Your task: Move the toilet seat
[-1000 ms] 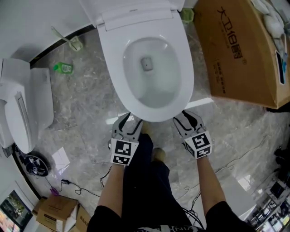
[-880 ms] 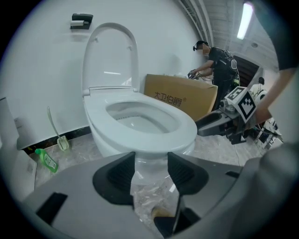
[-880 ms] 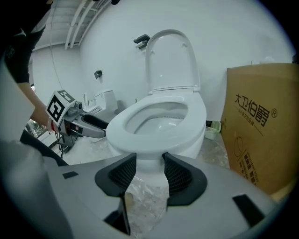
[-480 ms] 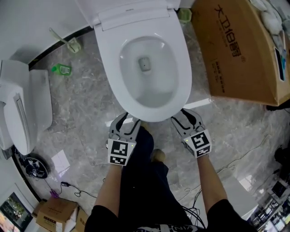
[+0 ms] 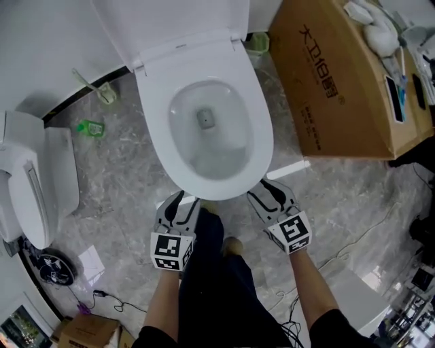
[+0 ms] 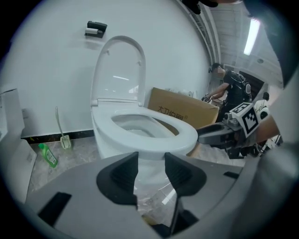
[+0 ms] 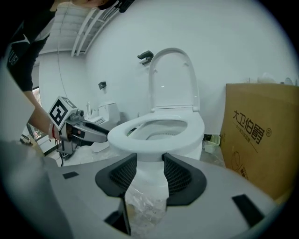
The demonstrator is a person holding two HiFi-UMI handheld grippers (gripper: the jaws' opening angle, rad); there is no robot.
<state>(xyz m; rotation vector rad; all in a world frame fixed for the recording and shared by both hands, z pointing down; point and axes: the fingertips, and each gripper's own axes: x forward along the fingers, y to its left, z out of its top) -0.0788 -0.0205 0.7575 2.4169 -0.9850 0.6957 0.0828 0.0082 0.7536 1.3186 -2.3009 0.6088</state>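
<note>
Hovering just before the toilet seat [image 5: 261,139], the left gripper [image 5: 181,198] and right gripper [image 5: 266,191] held jaws spread, just narrowed slightly, nothing between them. The seat lay flat on the bowl, lid [image 5: 177,20] upright.

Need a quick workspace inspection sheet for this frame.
Surface: grey marble floor, littered.
Job's things: toilet seat down on the bowl; lid upright.
Clutter: green bottle, toilet brush, second white toilet at left; cardboard box at right.
Grippers: left gripper and right gripper open at the seat's front edge; jaws have just closed slightly, nothing between them.
Cables: thin cables on the floor by the person's legs.
Surroundings: white wall behind the toilet.
</note>
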